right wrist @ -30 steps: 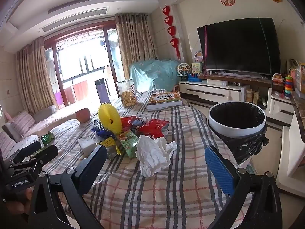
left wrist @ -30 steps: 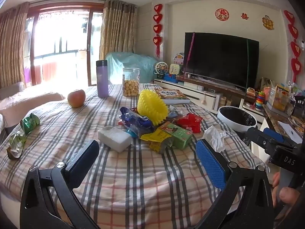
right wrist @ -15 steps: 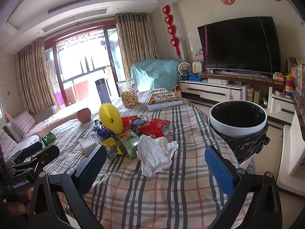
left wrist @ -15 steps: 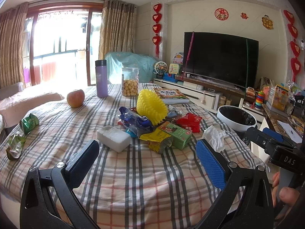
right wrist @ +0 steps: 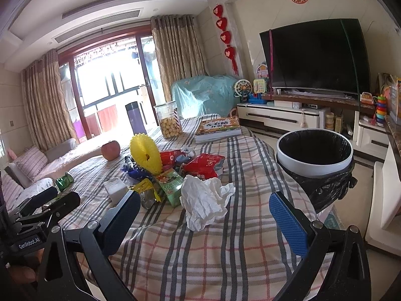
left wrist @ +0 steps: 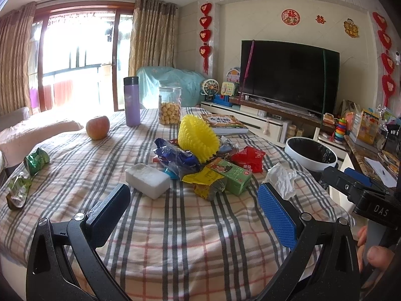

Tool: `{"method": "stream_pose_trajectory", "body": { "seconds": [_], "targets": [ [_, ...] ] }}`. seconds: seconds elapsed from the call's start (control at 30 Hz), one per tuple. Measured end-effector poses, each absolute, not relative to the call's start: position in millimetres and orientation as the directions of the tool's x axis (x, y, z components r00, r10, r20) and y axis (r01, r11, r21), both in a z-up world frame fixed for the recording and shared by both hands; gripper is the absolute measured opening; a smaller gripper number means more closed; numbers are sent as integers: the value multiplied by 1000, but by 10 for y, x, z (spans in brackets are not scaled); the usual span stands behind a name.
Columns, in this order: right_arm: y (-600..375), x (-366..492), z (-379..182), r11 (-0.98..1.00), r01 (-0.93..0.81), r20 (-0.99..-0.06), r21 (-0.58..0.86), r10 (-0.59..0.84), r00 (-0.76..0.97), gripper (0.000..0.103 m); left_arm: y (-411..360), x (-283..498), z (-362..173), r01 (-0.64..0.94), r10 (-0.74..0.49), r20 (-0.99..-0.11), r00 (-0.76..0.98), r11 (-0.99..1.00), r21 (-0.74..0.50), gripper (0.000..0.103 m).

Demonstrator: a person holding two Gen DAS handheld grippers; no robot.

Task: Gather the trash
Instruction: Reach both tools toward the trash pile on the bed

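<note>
Almost nothing moved: both the left gripper (left wrist: pixel 193 209) and right gripper (right wrist: pixel 205 217) still hover wide open, holding nothing, near the crumpled tissue (right wrist: pixel 204 199).

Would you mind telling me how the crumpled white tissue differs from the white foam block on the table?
The crumpled tissue is thin, wrinkled and irregular; the foam block is a solid, smooth-sided rectangle. The tissue lies at the pile's trash-bin side, centred before the right gripper; the block lies on the opposite side, nearer the left gripper. Both are white, resting untouched on the plaid tablecloth.

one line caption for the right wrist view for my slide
Open right gripper faces crumpled tissue beside lined bin.
</note>
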State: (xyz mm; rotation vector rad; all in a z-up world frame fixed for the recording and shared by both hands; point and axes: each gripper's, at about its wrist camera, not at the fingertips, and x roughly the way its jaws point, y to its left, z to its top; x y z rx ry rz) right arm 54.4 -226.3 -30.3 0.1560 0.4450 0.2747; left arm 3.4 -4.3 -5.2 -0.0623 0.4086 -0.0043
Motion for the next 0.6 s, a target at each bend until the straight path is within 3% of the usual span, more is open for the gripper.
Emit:
{"method": "stream_pose_trajectory", "body": {
  "seconds": [0.4,0.6],
  "targets": [
    [-2305,632,-387,939,-238,-440,249,328,836,103,-34,210,-199,-3,9,-457,889,1000,14,103],
    [-2325,814,-496,932,-237,-500,275,349,793,103,-11,406,-314,-4,-11,-527,850,1000,-27,103]
  ]
}}
